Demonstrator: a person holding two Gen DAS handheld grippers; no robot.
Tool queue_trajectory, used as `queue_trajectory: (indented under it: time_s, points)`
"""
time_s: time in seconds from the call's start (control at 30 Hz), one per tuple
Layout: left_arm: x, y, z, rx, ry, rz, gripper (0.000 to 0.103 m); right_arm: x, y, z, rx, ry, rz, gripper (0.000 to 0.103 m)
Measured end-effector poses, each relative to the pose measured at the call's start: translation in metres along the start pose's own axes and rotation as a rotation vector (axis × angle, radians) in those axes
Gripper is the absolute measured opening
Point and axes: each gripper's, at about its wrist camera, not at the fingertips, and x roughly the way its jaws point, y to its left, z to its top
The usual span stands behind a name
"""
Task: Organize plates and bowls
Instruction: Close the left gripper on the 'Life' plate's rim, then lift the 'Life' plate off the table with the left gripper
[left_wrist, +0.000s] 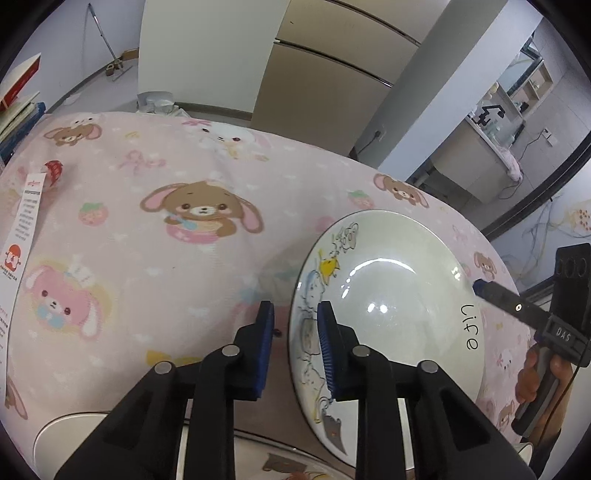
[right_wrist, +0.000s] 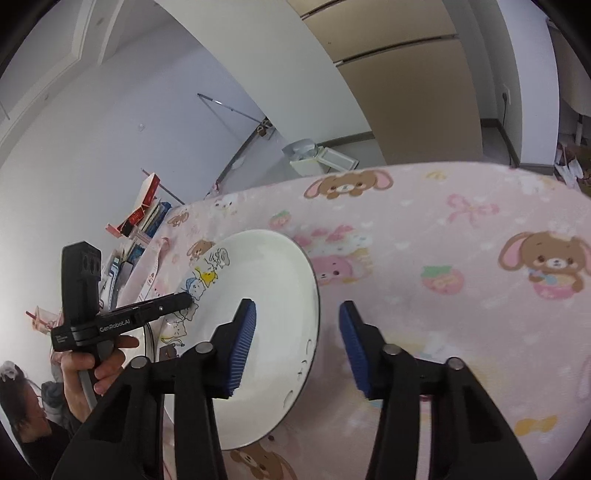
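A white deep plate (left_wrist: 388, 280) with cartoon drawings and the word "Life" lies on the pink bunny-print tablecloth (left_wrist: 166, 166). My left gripper (left_wrist: 295, 306) straddles its left rim: one blue pad is over the inside, the other outside, and a narrow gap shows on each side. My right gripper (right_wrist: 297, 304) straddles the opposite rim of the same plate (right_wrist: 266, 280), with its outer pad clearly off the edge. Each gripper also shows in the other view, the right gripper (left_wrist: 480, 286) at the "Life" side and the left gripper (right_wrist: 184, 297) at the drawings.
More white dishes (left_wrist: 70, 428) sit at the near edge under my left gripper, one of them patterned (left_wrist: 288, 467). A printed leaflet (left_wrist: 26, 229) and stacked books (right_wrist: 147, 214) are at the table's left end. The person's hand (right_wrist: 96, 365) holds the left gripper's handle.
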Motion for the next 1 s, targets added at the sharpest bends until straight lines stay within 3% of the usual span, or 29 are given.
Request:
queue_trajectory:
  time_s: [0.27, 0.43, 0.5, 0.73, 1.0]
  points:
    - [0.002, -0.003, -0.001, 0.024, -0.003, 0.02, 0.026, 0.013, -0.012, -0.006, 0.022, 0.052, -0.035, 0.036]
    - [0.006, -0.004, -0.001, 0.041, 0.004, 0.006, 0.026, 0.018, -0.011, -0.01, 0.028, 0.059, 0.039, 0.036]
    - [0.008, -0.004, 0.001, 0.037, 0.011, -0.002, 0.026, 0.02, -0.009, -0.011, 0.022, 0.06, 0.062, 0.031]
    - [0.018, -0.012, -0.001, 0.076, 0.024, -0.012, 0.026, 0.032, -0.004, -0.014, 0.011, 0.085, 0.064, 0.031]
    - [0.018, -0.012, -0.003, 0.075, -0.002, -0.002, 0.024, 0.032, -0.004, -0.016, 0.048, 0.07, 0.098, 0.037]
